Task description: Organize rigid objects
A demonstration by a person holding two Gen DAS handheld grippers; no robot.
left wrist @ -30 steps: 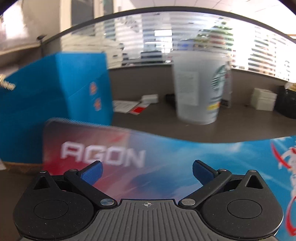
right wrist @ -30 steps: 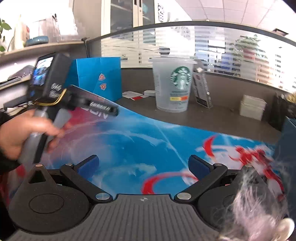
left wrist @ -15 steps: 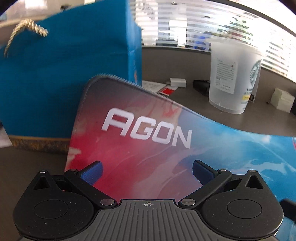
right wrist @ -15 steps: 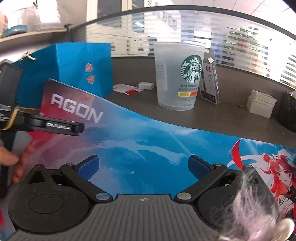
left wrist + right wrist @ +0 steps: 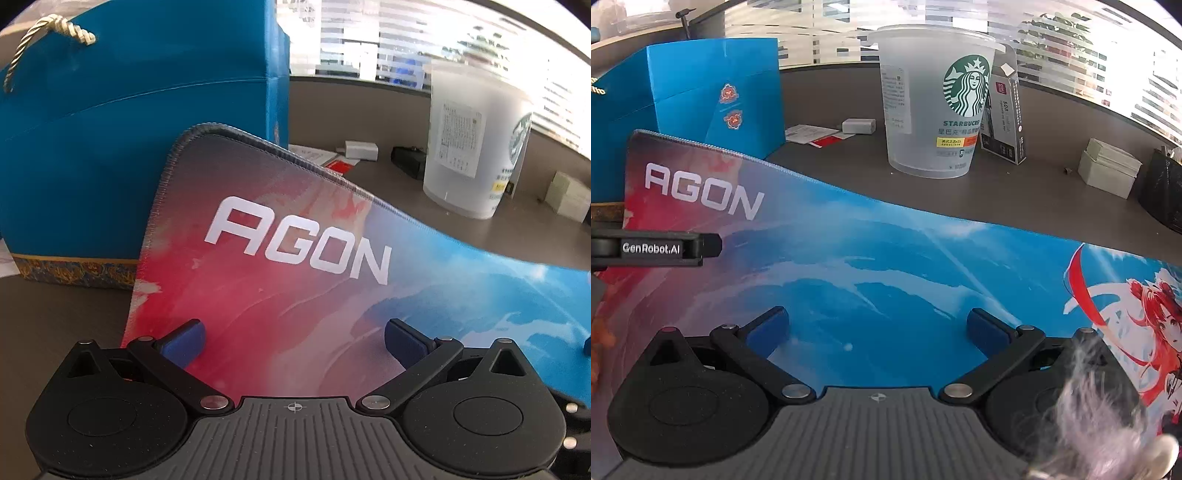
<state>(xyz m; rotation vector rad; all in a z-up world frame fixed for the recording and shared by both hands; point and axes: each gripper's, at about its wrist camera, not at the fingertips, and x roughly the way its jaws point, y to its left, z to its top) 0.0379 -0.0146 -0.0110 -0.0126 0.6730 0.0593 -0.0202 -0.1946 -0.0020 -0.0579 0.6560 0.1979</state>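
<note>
A frosted Starbucks cup [image 5: 934,103] stands upright on the dark desk beyond a large AGON mouse mat [image 5: 849,258]; it also shows in the left wrist view [image 5: 472,147]. A tall blue gift bag [image 5: 129,147] stands at the mat's far left corner, and shows in the right wrist view [image 5: 701,96]. My left gripper [image 5: 293,343] is open and empty, low over the mat's red end [image 5: 277,258]. My right gripper [image 5: 877,334] is open and empty over the mat's blue middle. The left gripper's body [image 5: 657,249] shows at the left of the right wrist view.
A dark carton [image 5: 1004,118] leans behind the cup. A white charger [image 5: 858,126] and papers [image 5: 812,134] lie near the bag. White boxes [image 5: 1108,168] and a black holder [image 5: 1163,192] stand at the right. A furry charm [image 5: 1108,424] hangs by my right gripper.
My left gripper has moved left and closer to the mat's AGON corner and the blue bag. The right gripper has moved slightly forward. Both stay open.
</note>
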